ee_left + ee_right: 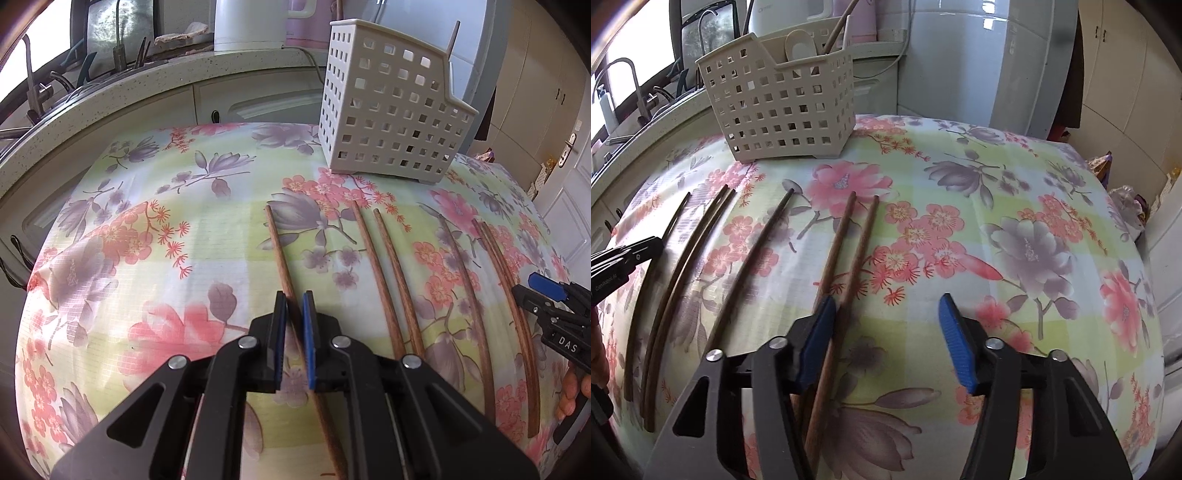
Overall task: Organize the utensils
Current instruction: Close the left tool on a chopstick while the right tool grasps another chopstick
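Six brown wooden chopsticks lie on the floral cloth of the worktop, all running roughly from the near edge toward the far side. The leftmost chopstick lies apart from the others, and the left claw is clamped on it: the two blue pads have the stick pinched between them near its middle, with the thin end reaching out ahead and the thick end passing back under the claw body.

To its right lies a close pair of chopsticks, then a single chopstick, then the rightmost pair, which lie side by side and almost touching.

In the right wrist view the right claw stands over that rightmost pair. Its jaws are apart, and no earlier view is on hand to compare. The left blue pad sits on or just beside the left stick of the pair, while the right pad is well clear over bare cloth; neither stick is gripped.

A cream perforated utensil basket stands upright at the far side of the cloth, beyond the thin ends of the sticks. A pale spoon and one chopstick already stand inside it. Behind the worktop runs a speckled kitchen counter with a white kettle on it.
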`<action>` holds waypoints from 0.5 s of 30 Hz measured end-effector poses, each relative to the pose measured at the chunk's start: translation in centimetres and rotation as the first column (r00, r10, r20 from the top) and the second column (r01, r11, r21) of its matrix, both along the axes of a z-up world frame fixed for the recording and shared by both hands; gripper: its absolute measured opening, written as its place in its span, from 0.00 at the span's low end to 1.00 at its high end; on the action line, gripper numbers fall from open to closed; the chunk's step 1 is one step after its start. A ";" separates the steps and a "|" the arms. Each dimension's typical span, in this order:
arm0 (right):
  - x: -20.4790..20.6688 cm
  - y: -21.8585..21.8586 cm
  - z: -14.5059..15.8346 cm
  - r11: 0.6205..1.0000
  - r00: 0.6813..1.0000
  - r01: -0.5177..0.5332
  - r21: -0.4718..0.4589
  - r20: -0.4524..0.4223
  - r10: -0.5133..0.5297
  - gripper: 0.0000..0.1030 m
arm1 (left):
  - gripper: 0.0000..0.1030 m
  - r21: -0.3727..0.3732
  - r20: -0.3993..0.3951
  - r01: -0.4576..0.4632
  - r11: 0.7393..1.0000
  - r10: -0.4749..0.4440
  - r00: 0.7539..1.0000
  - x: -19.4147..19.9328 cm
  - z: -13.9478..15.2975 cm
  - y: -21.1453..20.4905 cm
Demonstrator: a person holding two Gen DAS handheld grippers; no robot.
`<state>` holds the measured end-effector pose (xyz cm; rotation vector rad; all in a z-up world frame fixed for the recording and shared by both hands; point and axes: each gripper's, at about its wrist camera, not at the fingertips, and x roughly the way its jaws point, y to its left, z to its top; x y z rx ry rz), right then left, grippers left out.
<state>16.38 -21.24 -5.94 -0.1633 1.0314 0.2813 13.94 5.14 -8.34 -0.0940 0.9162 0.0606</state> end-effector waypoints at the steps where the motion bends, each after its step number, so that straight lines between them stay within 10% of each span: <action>1: 0.1 0.2 0.0 1.000 1.000 -0.004 0.003 0.000 0.004 0.46 | 0.10 0.017 -0.005 -0.006 1.000 0.006 1.000 0.1 0.0 0.0; 15: 0.8 1.8 0.0 0.998 0.999 -0.040 0.041 0.011 0.039 0.11 | 0.08 0.065 -0.025 0.007 0.998 -0.006 1.000 1.7 0.0 -0.1</action>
